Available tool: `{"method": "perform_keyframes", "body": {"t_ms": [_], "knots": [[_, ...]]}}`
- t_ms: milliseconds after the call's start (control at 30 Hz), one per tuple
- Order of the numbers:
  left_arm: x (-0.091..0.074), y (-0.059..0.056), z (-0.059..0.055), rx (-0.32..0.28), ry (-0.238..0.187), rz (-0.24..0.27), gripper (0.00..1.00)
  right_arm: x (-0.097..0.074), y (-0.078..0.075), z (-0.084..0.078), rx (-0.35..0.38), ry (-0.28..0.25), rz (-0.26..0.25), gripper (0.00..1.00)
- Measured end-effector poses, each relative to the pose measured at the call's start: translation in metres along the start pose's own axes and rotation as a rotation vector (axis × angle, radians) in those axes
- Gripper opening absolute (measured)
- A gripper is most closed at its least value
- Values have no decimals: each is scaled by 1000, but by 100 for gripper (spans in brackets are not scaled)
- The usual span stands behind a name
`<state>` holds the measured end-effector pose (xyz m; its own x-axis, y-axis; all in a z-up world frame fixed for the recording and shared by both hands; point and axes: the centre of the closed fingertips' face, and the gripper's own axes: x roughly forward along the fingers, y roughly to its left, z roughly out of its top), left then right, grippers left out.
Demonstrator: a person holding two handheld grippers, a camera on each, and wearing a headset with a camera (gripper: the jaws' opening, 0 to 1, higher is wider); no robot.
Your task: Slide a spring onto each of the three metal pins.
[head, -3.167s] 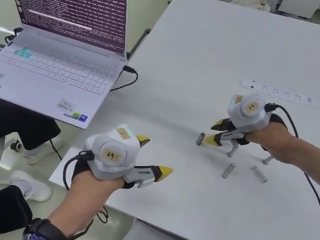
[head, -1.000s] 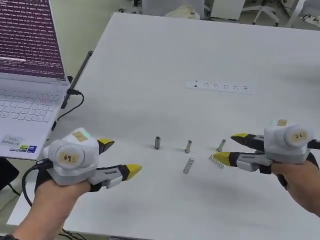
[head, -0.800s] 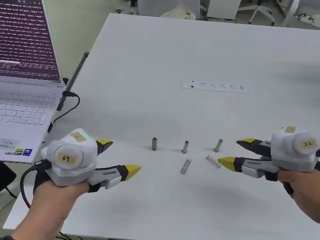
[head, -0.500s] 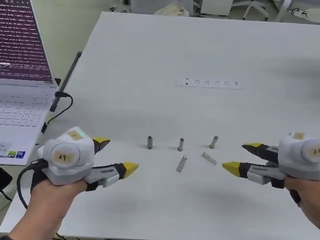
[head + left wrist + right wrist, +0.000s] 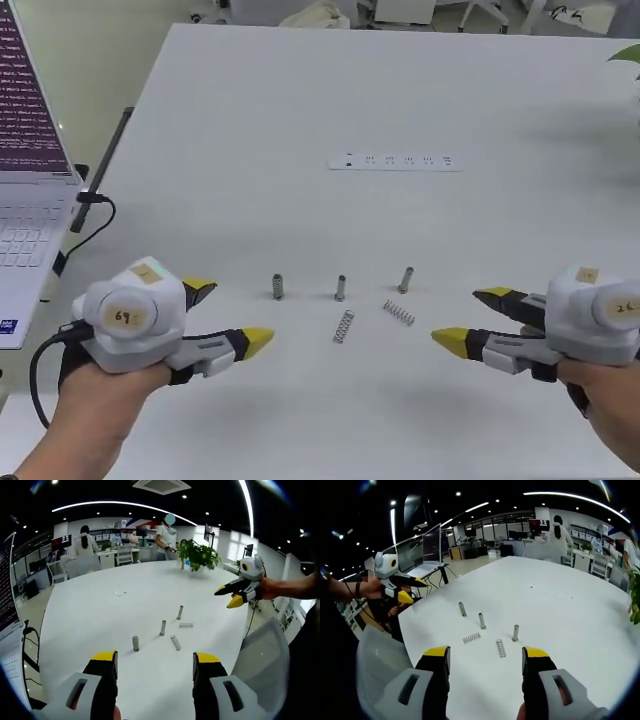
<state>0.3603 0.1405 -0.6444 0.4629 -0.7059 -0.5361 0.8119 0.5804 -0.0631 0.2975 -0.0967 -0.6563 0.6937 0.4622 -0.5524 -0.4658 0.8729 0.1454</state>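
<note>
Three small metal pins stand in a row on the white table: the left pin (image 5: 278, 287) wears a spring, while the middle pin (image 5: 341, 288) and right pin (image 5: 406, 279) are bare. Two loose springs lie flat just in front of them, one (image 5: 343, 326) below the middle pin and one (image 5: 398, 313) below the right pin. My left gripper (image 5: 228, 315) hovers open to the left of the row, holding nothing. My right gripper (image 5: 468, 316) hovers open to the right, also holding nothing. In the left gripper view the sprung pin (image 5: 135, 643) is nearest; in the right gripper view the bare pin (image 5: 515, 632) and a spring (image 5: 500, 647) are nearest.
A white power strip (image 5: 395, 162) lies further back on the table. An open laptop (image 5: 20, 200) with a black cable (image 5: 88, 210) sits at the left edge. A potted plant (image 5: 200, 555) stands at the far end, and people are in the office behind.
My right gripper has drawn back from the pins to the right and stays open. The left gripper has hardly moved. The head camera has shifted, so the pins sit further left and higher.
</note>
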Motion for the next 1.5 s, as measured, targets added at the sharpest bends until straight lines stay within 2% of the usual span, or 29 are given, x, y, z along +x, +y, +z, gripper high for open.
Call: {"method": "perform_keyframes", "body": {"t_ms": [267, 767, 1067, 1367, 1500], "knots": [[20, -13, 3, 22, 18, -46, 55, -5, 3, -2, 6, 0, 1, 57], [49, -31, 7, 49, 36, -110, 55, -15, 0, -10, 20, 11, -11, 58], [72, -44, 5, 57, 59, -158, 54, -17, 0, -8, 29, 2, -15, 58], [98, -51, -7, 58, 94, -188, 52, -21, 1, -10, 25, 11, -11, 58], [112, -53, -18, 48, 123, -200, 51, -23, 0, -14, 25, 22, -10, 58]]}}
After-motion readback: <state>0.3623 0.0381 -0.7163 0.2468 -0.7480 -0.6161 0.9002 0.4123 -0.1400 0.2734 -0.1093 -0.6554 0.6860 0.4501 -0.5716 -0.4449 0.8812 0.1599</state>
